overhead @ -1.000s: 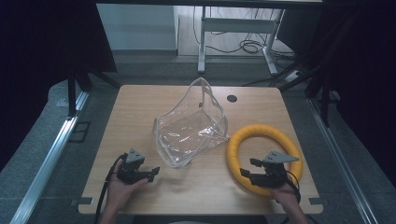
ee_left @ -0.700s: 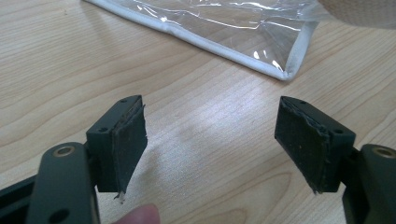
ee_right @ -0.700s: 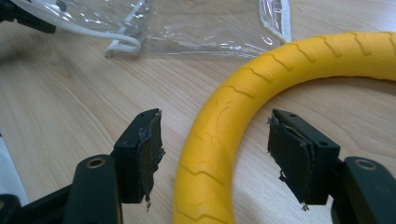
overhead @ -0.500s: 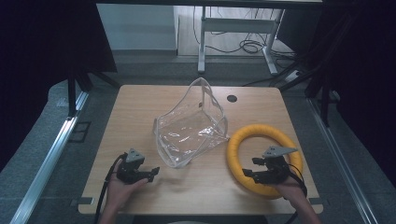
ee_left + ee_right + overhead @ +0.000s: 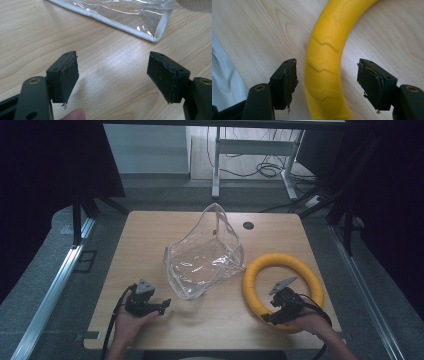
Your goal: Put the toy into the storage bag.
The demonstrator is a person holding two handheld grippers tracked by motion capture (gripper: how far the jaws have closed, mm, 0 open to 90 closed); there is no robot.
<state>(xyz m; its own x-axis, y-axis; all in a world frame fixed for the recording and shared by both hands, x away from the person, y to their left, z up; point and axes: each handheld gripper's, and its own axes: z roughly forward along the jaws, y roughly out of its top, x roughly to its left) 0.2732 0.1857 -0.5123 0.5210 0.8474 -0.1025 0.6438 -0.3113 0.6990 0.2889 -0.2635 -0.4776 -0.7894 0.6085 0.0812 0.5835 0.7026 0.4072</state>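
A yellow ribbed ring (image 5: 280, 259) lies flat on the right side of the wooden table (image 5: 150, 235). My right gripper (image 5: 268, 318) is at the ring's front arc. In the right gripper view the ring (image 5: 324, 75) passes between the jaws. They have just been opening, and a gap shows on each side, so the right gripper (image 5: 327, 67) is open. A clear plastic bag (image 5: 205, 257) with white edging stands open at the table's middle. My left gripper (image 5: 164, 305) rests at the front left, open over bare wood (image 5: 112, 62), a short way from the bag's corner (image 5: 155, 37).
A round cable hole (image 5: 248, 225) sits near the table's far edge. Beyond the table stand a white desk frame (image 5: 217, 165) and loose cables on the floor. Metal rails (image 5: 55, 285) run along both sides of the table, with dark curtains behind.
My right gripper has shifted slightly at the ring's front arc. The ring, the bag and my left gripper have kept their places.
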